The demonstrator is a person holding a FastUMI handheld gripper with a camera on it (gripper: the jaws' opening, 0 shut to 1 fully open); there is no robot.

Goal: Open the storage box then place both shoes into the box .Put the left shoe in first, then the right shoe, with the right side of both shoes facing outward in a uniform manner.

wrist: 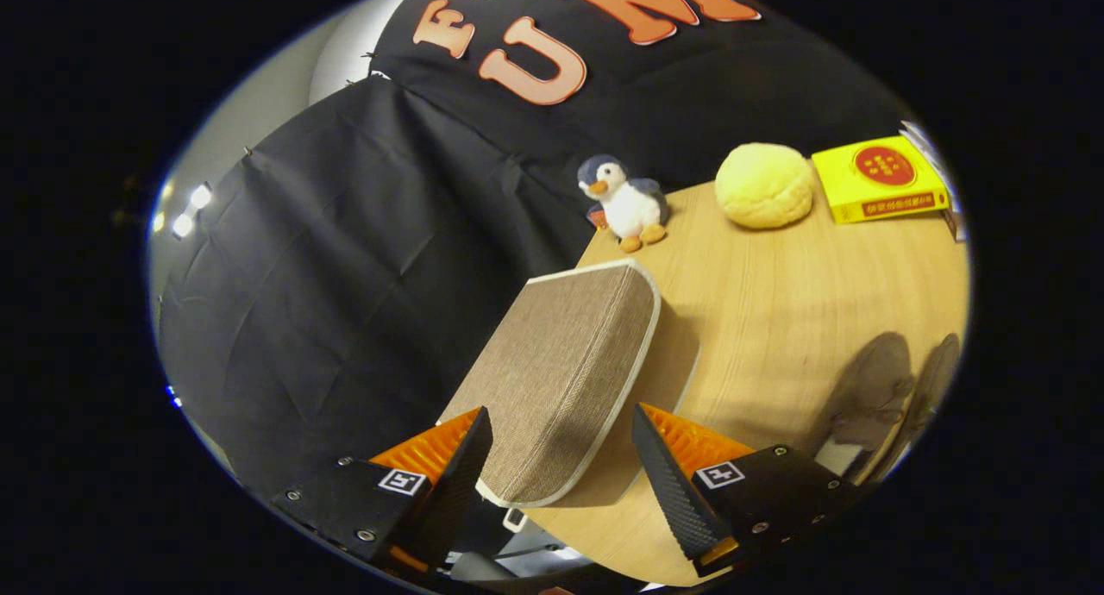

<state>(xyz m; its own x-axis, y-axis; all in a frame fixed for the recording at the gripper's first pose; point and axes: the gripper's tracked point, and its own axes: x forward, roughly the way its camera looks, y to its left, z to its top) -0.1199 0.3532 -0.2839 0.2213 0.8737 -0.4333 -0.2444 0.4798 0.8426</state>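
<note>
Black cloth wall (345,259); wooden table (802,302); ceiling lights (191,211).

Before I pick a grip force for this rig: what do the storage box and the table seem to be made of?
Storage box: looks like coarse woven fabric, matte beige, with pale piping along its edges; probably soft-sided. Table: light wood or wood-look laminate, smooth, with straight grain lines. The gripper jaws stand open on either side of the box's near corner; whether they touch it is unclear.

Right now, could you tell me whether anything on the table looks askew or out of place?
The fabric storage box sits tilted between the open fingers, one end overhanging the table edge. The penguin toy stands upright beyond it.
</note>
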